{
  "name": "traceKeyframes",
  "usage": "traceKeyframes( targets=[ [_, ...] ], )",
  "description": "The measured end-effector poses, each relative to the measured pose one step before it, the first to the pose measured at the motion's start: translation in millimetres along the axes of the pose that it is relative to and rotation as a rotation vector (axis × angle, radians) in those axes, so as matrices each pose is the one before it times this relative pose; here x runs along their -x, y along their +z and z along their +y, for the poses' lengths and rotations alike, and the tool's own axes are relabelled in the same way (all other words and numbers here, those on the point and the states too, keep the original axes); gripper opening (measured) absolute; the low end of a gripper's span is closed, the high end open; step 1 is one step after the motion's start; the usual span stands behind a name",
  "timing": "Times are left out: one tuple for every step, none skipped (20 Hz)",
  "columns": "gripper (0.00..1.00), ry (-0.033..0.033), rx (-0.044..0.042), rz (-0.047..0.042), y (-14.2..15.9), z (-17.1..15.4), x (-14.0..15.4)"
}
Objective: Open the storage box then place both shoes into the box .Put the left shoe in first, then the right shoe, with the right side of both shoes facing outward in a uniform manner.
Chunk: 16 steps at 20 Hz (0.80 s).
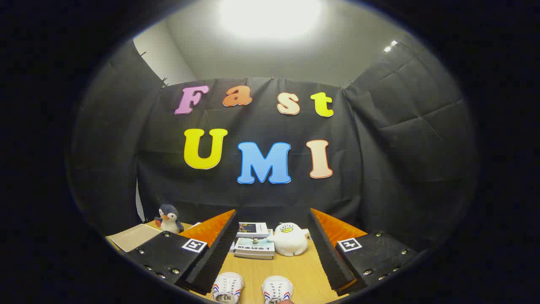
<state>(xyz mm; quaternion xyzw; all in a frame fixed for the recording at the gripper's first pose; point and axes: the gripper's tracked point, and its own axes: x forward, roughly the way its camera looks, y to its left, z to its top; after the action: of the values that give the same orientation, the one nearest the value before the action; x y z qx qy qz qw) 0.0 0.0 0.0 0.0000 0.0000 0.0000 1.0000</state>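
Observation:
My gripper [272, 221] is open, its two fingers spread wide above a wooden table [295, 270] with nothing between them. Two white shoes with red and blue stripes stand side by side close below the fingers, toes pointing away from me: one shoe [228, 288] near the left finger, the other shoe [277, 290] to its right. Only their front parts are visible.
A stack of books [254, 240] lies beyond the fingers near the booth's back wall, with a white plush duck [290, 240] beside it. A penguin plush [168, 218] stands at the far left behind a beige pad [134, 237].

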Motion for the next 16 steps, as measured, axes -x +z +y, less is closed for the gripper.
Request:
traceKeyframes(
  targets=[
    [0.97,0.0016,-0.00171,0.00228,0.19,-0.48,0.2],
    [0.97,0.00166,0.00012,0.00214,-1.54,-0.46,1.23],
    [0.97,0.00267,0.0003,0.00109,-0.52,-0.07,0.41],
    [0.97,0.00218,0.00119,0.00198,-0.28,0.44,0.88],
    [0.97,0.00133,-0.00006,0.0021,-0.29,-0.17,0.7],
    [0.97,0.0031,-0.00144,0.00258,-0.88,0.75,0.21],
    [0.97,0.00149,-0.00179,0.0019,0.26,0.51,0.87],
    [0.97,0.00312,-0.00084,-0.00027,-0.6,0.04,0.84],
    [0.97,0.0013,-0.00036,-0.00144,0.73,0.62,0.37],
    [0.97,0.00273,0.00106,0.00006,0.42,0.03,0.21],
    [0.97,0.00277,0.0017,-0.00022,0.14,0.5,0.23],
    [0.97,0.00423,0.00251,-0.00164,0.53,1.18,0.47],
    [0.97,0.00324,0.00371,-0.0007,1.2,0.89,-0.26],
    [0.97,0.00126,0.00433,0.00108,-0.94,0.3,-0.02],
    [0.97,0.00239,0.00145,-0.00034,0.13,0.5,-0.32],
    [0.97,0.00386,-0.00292,-0.00112,0.42,1.56,0.77]
  ],
)
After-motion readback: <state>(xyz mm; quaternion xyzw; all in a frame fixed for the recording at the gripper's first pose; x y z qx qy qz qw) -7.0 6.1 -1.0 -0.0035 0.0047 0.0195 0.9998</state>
